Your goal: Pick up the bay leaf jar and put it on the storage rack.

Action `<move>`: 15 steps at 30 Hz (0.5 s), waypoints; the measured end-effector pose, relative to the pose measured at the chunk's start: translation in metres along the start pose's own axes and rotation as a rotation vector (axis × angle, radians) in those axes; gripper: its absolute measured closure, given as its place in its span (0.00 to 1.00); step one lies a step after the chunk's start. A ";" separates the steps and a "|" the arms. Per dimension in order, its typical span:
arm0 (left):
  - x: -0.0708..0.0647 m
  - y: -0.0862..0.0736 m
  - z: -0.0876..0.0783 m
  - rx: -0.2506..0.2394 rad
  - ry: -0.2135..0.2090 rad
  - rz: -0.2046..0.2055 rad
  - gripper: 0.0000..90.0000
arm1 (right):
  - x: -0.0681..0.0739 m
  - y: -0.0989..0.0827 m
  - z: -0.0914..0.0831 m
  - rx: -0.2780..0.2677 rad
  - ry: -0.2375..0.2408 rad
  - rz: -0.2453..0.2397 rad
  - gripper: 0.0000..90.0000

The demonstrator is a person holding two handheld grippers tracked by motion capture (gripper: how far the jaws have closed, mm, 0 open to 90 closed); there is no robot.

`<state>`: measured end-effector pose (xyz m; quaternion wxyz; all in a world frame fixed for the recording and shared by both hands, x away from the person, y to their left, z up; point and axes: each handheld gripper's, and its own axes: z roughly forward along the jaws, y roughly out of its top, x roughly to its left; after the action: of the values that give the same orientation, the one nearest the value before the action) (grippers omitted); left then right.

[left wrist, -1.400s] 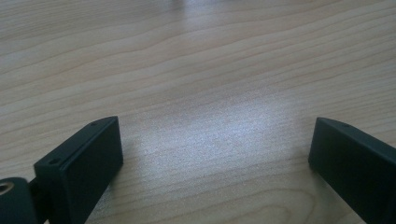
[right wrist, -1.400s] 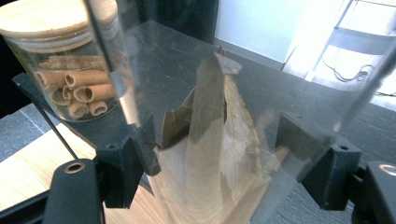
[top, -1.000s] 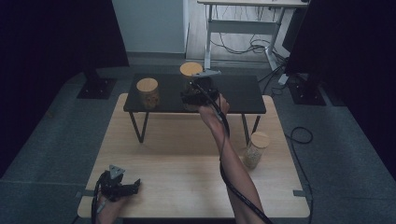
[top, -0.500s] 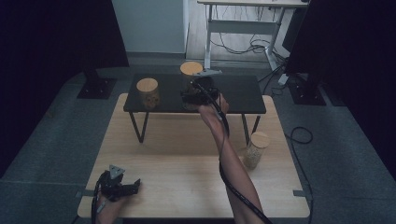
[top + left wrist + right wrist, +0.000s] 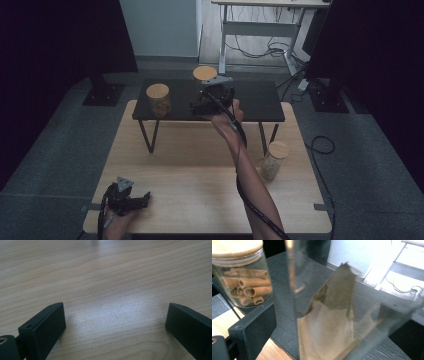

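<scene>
High view: the right gripper (image 5: 212, 96) is stretched far out over a low black rectangular table (image 5: 260, 100) that stands on the light wooden tabletop (image 5: 200, 165). Directly ahead of its tips stands a clear glass jar with a round wooden lid (image 5: 204, 75); from here the lid is the part that can be made out. A second glass jar with wooden lid, holding rolled brown sticks (image 5: 158, 98), stands to the gripper's left on the same black table. A third lidded glass jar (image 5: 273, 161) sits on the wood well behind the gripper, beside the forearm. The left gripper (image 5: 131, 199) rests near the tabletop's near edge.

Left gripper view: the two black jaws stand wide apart with bare wood grain between them; it is released and holds nothing.

Right gripper view: the clear jar (image 5: 332, 315) stands upright between the jaws, very close. Its wall is transparent, and inside are flat, dry, olive-brown leaves, one standing tall with a jagged tip. The jaws have just been opening; each stands clear of the glass, so the jar is released. The stick-filled jar (image 5: 242, 277) is off to the left.
</scene>
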<state>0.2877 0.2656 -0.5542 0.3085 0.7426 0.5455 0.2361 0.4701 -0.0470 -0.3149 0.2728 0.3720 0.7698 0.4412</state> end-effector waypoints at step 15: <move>0.000 0.000 0.000 0.000 0.000 0.000 0.03 | -0.002 -0.005 -0.008 -0.017 0.017 0.029 0.02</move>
<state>0.2877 0.2655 -0.5543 0.3086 0.7425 0.5456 0.2362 0.4634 -0.0538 -0.3151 0.2629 0.3772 0.7628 0.4546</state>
